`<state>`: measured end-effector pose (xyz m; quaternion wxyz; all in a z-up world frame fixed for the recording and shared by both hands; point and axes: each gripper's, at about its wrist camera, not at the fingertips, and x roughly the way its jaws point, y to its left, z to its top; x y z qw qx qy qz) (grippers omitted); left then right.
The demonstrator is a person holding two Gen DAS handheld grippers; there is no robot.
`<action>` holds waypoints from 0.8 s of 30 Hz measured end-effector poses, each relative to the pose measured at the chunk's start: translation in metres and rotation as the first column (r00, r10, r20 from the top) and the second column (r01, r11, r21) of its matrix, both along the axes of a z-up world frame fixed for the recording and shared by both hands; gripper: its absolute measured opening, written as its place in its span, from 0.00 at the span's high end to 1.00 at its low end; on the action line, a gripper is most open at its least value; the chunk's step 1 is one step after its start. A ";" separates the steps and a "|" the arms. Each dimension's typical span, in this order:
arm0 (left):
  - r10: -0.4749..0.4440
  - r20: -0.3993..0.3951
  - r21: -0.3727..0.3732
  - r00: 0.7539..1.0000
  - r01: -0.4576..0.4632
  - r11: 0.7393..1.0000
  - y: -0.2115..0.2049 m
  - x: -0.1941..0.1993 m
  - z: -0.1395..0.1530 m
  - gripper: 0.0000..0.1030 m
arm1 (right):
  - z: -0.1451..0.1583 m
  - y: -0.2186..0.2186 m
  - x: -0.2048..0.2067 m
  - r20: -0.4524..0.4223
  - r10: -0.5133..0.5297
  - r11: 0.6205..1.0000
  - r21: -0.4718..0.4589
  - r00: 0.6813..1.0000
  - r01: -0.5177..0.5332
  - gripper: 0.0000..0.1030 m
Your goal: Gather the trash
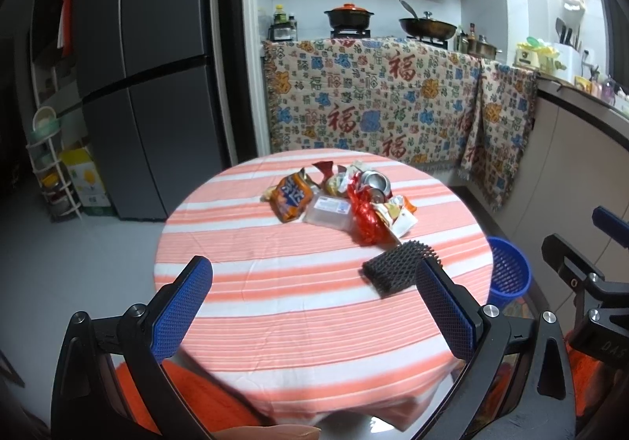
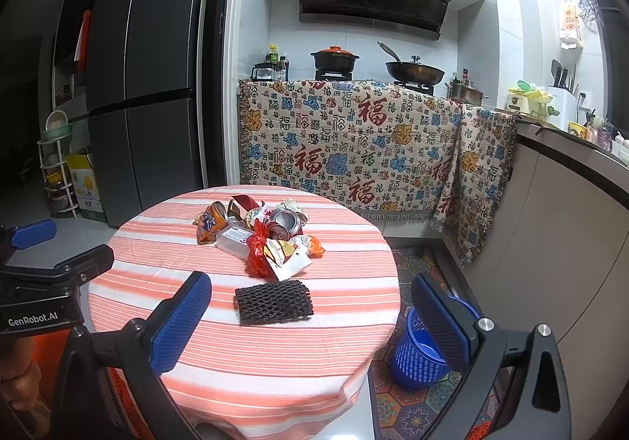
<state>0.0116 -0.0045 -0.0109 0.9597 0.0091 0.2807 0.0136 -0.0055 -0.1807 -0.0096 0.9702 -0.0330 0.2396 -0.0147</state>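
A pile of trash lies at the middle of a round table with a striped orange and white cloth: an orange snack bag, a clear plastic box, a red wrapper, crushed cans. A black foam net lies nearer, apart from the pile. The pile and the net also show in the right wrist view. A blue mesh bin stands on the floor right of the table. My left gripper and right gripper are open and empty, short of the trash.
A grey fridge stands at back left with a white rack beside it. A counter draped with a patterned cloth holds a pot and a wok. A cabinet runs along the right. A patterned mat lies under the bin.
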 end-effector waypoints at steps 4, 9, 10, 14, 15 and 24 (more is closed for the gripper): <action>-0.001 -0.005 0.003 1.000 0.001 1.000 -0.002 0.001 -0.001 0.00 | -0.001 0.000 0.000 -0.001 0.000 1.000 0.001 1.000 0.000 0.00; 0.000 -0.006 0.004 1.000 0.000 1.000 -0.002 0.001 -0.001 0.00 | -0.003 -0.002 0.000 -0.005 -0.003 1.000 0.002 1.000 0.003 0.00; 0.000 -0.006 0.004 1.000 0.000 1.000 -0.002 0.001 -0.001 0.00 | -0.003 -0.002 0.000 -0.005 -0.003 1.000 0.002 1.000 0.003 0.00; -0.001 -0.008 0.004 1.000 0.001 1.000 -0.002 0.001 -0.001 0.00 | -0.003 -0.002 0.000 -0.004 -0.003 1.000 0.002 1.000 0.004 0.00; -0.001 -0.008 0.004 1.000 0.001 1.000 -0.002 0.001 -0.001 0.00 | -0.003 -0.003 0.000 -0.005 -0.003 1.000 0.003 1.000 0.003 0.00; -0.002 -0.010 0.006 1.000 0.002 1.000 -0.002 0.002 -0.002 0.00 | -0.004 -0.004 0.001 -0.008 -0.005 1.000 0.005 1.000 0.006 0.00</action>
